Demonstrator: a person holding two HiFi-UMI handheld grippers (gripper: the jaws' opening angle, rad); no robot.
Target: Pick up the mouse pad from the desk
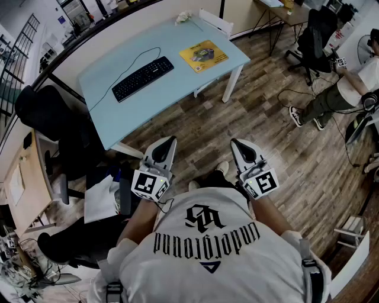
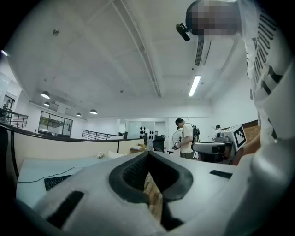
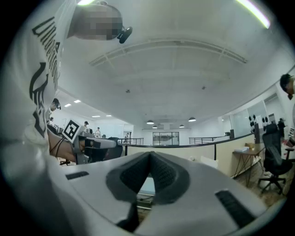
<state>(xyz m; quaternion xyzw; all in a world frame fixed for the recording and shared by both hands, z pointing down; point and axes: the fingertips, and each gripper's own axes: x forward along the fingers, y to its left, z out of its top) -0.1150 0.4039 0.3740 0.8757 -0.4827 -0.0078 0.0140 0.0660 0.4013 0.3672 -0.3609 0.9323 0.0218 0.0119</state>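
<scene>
The only readable writing is the gothic word "underground" on the person's white T-shirt, which appears upside down in the head view with a logo nearer the collar. The yellow mouse pad carries a dark printed picture whose wording is too small to read. It lies flat on the far right part of the pale blue tabletop, to the right of a black keyboard and apart from it. A thin cable loops from the keyboard's far side. A small crumpled white thing at the tabletop's far edge cannot be identified. The left hand-held gripper and the right hand-held gripper hang over the wooden floor, near the person's body and well apart from the mouse pad. Each has its jaws closed tip to tip with nothing held between them; its own view shows only floor through the gap behind the tips. A seated person is cut off at the right edge. A dark office chair stands at the left.
</scene>
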